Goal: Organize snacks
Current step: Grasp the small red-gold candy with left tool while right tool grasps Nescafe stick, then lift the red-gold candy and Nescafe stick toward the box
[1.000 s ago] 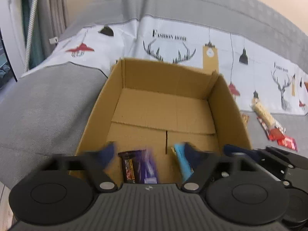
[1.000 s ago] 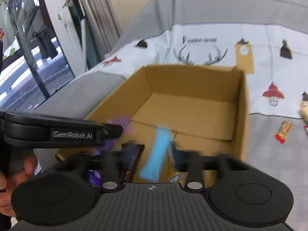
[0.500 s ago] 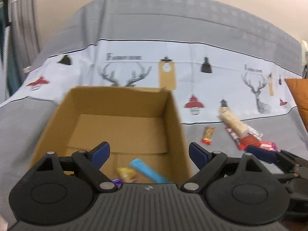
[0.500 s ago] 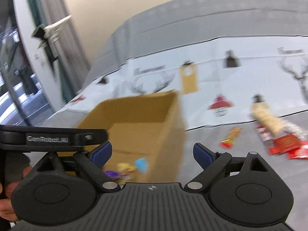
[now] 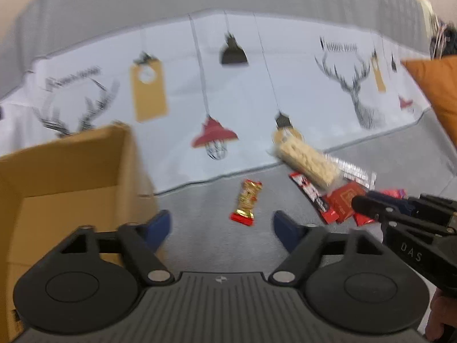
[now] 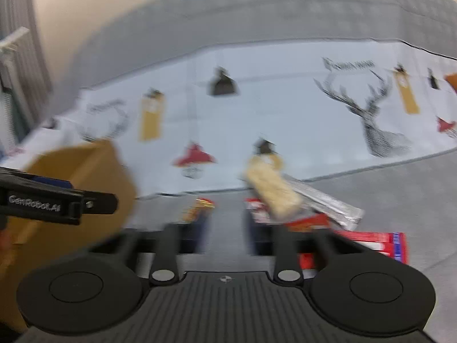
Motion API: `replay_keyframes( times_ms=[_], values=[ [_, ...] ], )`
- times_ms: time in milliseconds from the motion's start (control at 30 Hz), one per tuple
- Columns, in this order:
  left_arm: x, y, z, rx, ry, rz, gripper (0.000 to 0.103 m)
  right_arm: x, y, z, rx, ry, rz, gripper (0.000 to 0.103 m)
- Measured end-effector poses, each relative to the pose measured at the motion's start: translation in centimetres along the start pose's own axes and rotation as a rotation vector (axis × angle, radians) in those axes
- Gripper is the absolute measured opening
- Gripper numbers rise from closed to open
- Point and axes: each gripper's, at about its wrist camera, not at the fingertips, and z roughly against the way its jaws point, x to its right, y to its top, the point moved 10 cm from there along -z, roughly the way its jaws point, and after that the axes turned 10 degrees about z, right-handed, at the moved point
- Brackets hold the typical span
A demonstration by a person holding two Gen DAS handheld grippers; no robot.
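A brown cardboard box stands at the left on the grey sofa; it also shows in the right wrist view. A red-gold candy bar lies alone on the seat, just beyond my open, empty left gripper. To its right is a pile: a pale rice bar, a silver wrapper and red packets. My right gripper is open with a narrow gap, empty, in front of the rice bar and red packets. Both views are blurred.
A white cloth with deer and lamp prints covers the sofa back. An orange cushion sits at the far right. The right gripper's body reaches in at the right of the left wrist view.
Both grippers let their snacks go in the box and swung right, away from it, toward the snacks on the seat. The right gripper's fingers have come closer together.
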Motion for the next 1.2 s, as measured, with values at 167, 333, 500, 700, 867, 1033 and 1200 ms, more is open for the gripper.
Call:
replay_keyframes(
  times_ms=[167,333,500,700,867,1033,1200],
  values=[
    [0.7,-0.3,-6.2,-0.106,-0.028,0.001,0.057,1.3,-1.2,-3.8,-0.091,0.009,0.005,0.021],
    [1.3,-0.1,-11.2,-0.2,-0.12,0.07,0.057,1.8,-3.0,-8.8,-0.204,-0.001,0.132,0.021],
    [1.4,-0.1,-13.9,-0.181,-0.128,0.046,0.057,1.1,-3.6,-11.3,-0.225,-0.014,0.205,0.036],
    [1.7,-0.1,-13.7,-0.171,-0.109,0.003,0.024,0.6,-3.4,-12.6,-0.223,-0.006,0.204,0.047],
    [1.2,-1.1,-12.6,-0.208,-0.117,0.055,0.021,0.2,-3.5,-11.7,-0.246,0.072,0.129,0.019],
    [1.2,-4.0,-10.1,-0.237,-0.12,0.013,0.021,-2.0,-4.9,-9.9,-0.275,0.133,0.178,0.019],
    [1.0,-4.1,-10.2,-0.237,-0.123,0.024,0.032,-2.9,-4.4,-9.0,-0.228,0.148,0.211,0.057]
  ],
)
